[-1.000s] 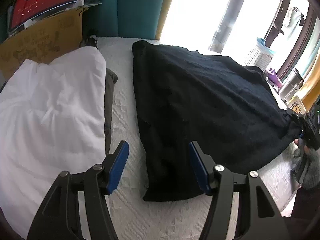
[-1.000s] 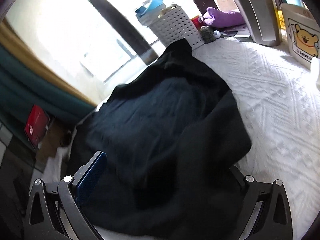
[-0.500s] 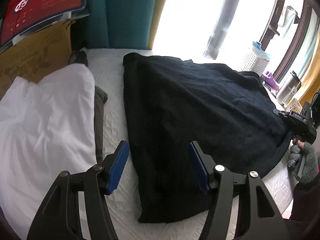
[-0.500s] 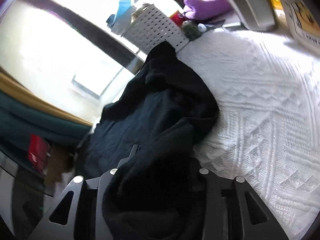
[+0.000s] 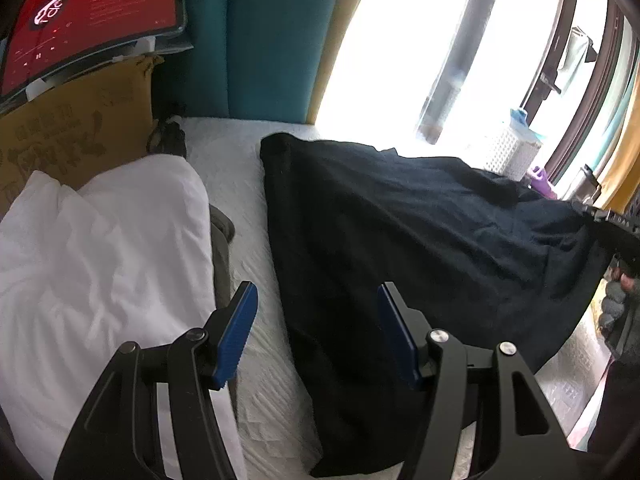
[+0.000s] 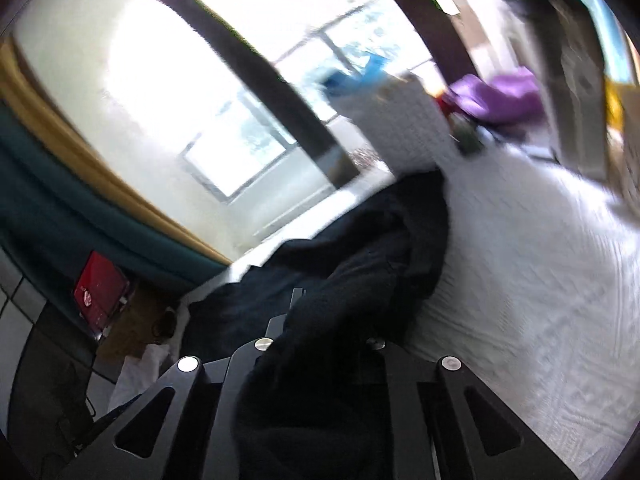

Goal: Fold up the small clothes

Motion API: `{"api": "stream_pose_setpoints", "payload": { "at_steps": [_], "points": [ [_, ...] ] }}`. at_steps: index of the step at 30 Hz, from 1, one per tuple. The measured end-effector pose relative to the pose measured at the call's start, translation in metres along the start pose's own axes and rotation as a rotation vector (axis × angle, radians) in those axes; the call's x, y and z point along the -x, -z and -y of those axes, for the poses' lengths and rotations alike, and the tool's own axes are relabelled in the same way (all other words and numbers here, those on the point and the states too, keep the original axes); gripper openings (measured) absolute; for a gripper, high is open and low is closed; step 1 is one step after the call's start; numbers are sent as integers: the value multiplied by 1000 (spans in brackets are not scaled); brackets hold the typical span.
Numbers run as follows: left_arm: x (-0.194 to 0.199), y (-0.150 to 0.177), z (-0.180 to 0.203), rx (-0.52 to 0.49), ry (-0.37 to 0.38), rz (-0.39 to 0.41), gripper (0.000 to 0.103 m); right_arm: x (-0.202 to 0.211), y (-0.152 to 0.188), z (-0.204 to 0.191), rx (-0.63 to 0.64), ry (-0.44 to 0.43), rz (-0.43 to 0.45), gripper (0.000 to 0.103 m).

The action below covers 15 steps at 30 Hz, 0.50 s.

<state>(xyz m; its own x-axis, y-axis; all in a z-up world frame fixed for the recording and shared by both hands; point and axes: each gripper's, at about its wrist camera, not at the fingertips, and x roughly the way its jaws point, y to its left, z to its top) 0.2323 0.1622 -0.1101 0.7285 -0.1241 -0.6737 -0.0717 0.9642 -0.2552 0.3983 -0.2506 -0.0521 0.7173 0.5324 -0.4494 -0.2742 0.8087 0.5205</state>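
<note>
Our left gripper (image 5: 318, 320) hangs with its blue-padded fingers (image 5: 236, 332) spread wide and nothing between them, poised above the white bedcover (image 5: 256, 280), its right finger over the near edge of the black garment (image 5: 400, 240). Our right gripper (image 6: 320, 320) is clamped on a bunched fold of that same black garment (image 6: 360, 280), the cloth piled over and between the fingers so that the tips are hidden; in the left wrist view this gripper (image 5: 616, 236) shows at 3 o'clock, at the garment's right edge, where the fabric is drawn up off the bed. The rest of the garment lies spread across the middle of the bedcover, running from 12 o'clock down to 6 o'clock in the left wrist view. At 9 o'clock, well apart from the garment, lies a white pillow (image 5: 100, 260), with a cardboard box (image 5: 76, 136) behind it at 10 o'clock and a red-screened monitor (image 5: 92, 16) above that. A teal headboard (image 5: 268, 40) stands at 12 o'clock, and a white perforated basket (image 5: 512, 152) sits at 2 o'clock by the bright window (image 5: 400, 40). The right wrist view is blurred, with a purple cloth (image 6: 500, 96) at 1 o'clock.
</note>
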Motion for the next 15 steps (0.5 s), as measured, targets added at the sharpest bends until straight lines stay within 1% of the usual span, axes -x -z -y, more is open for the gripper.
{"api": "stream_pose_setpoints", "payload": {
  "at_steps": [4, 9, 12, 15],
  "points": [
    [8, -5, -7, 6, 40, 26, 62, -13, -9, -46, 79, -48, -10, 13],
    [18, -8, -12, -19, 75, 57, 63, -45, -6, -104, 172, -104, -63, 11],
    [26, -7, -16, -28, 87, 69, 63, -67, 6, -139, 228, -134, -109, 11],
    [30, -4, -22, -18, 103, 74, 63, -94, 29, -173, 291, -167, -179, 11]
  ]
}}
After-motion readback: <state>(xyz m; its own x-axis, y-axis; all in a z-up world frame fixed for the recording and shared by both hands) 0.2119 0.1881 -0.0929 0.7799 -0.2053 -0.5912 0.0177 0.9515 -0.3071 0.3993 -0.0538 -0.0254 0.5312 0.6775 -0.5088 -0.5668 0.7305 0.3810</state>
